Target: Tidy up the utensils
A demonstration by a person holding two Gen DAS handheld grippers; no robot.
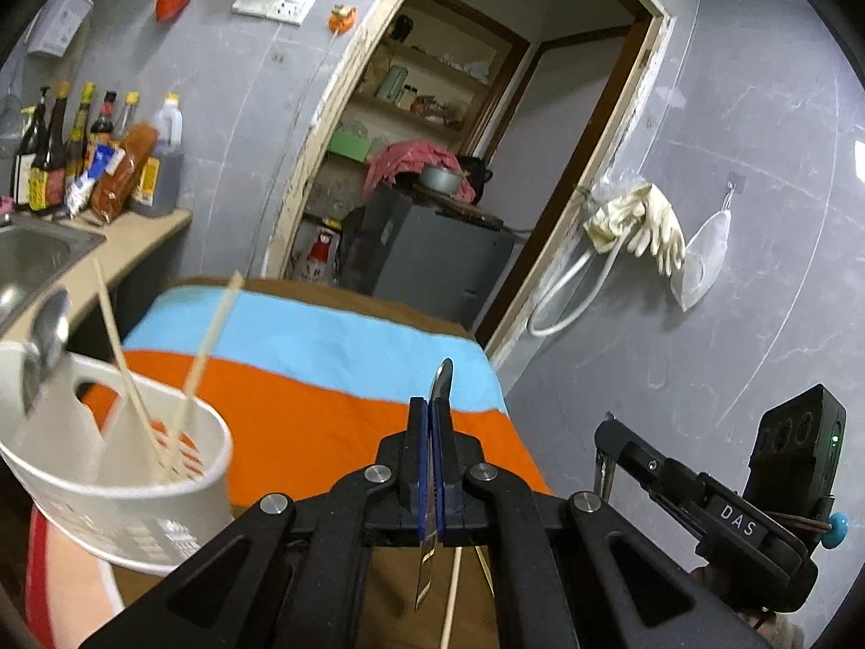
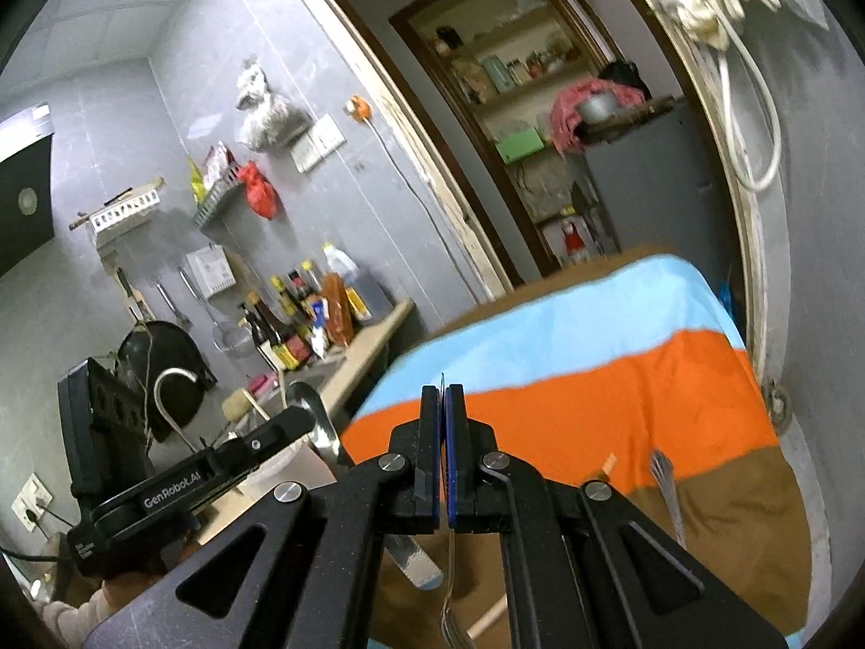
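Observation:
My left gripper point(image 1: 432, 405) is shut on a metal spoon point(image 1: 425, 568), seen edge-on, with its rounded end up and its flat handle hanging below the pads. A white caddy point(image 1: 162, 492) at the lower left holds wooden chopsticks point(image 1: 116, 340) and another spoon point(image 1: 46, 335). My right gripper point(image 2: 444, 395) is shut on a thin fork point(image 2: 448, 611), tines hanging down. Each gripper shows in the other's view: the right gripper point(image 1: 601, 441) and the left gripper point(image 2: 305, 416), both raised above the striped cloth point(image 2: 594, 395).
A second fork point(image 2: 666, 478) and a loose chopstick point(image 2: 486, 622) lie on the brown part of the cloth. A sink point(image 1: 38, 259) and counter with sauce bottles point(image 1: 81, 157) sit to the left. A doorway point(image 1: 448, 162) and a wall with hanging gloves point(image 1: 643, 222) stand behind the table.

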